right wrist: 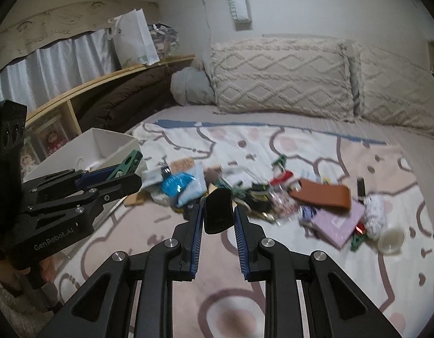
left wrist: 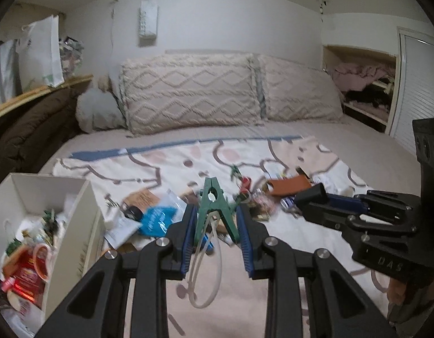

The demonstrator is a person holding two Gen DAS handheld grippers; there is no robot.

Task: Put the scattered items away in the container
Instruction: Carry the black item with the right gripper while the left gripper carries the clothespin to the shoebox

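My left gripper (left wrist: 216, 219) is shut on a green clothes peg (left wrist: 214, 205) with a white loop hanging from it, held above the bed; it also shows in the right wrist view (right wrist: 128, 163). My right gripper (right wrist: 218, 211) is shut on a small black object (right wrist: 218, 214), which also shows in the left wrist view (left wrist: 312, 194). The white box (left wrist: 84, 219) with several items inside stands at the left of the bed and shows in the right wrist view too (right wrist: 104, 143). Scattered items lie on the blanket: a blue packet (right wrist: 177, 183), a brown leather case (right wrist: 321, 194), a pink booklet (right wrist: 338, 222).
Two patterned pillows (left wrist: 188, 93) lie at the head of the bed. A brown duvet (left wrist: 28, 132) and a wooden shelf (right wrist: 110, 79) with a white bag run along the left. A white cup (right wrist: 391, 239) and a small green peg (right wrist: 356, 240) lie at the right.
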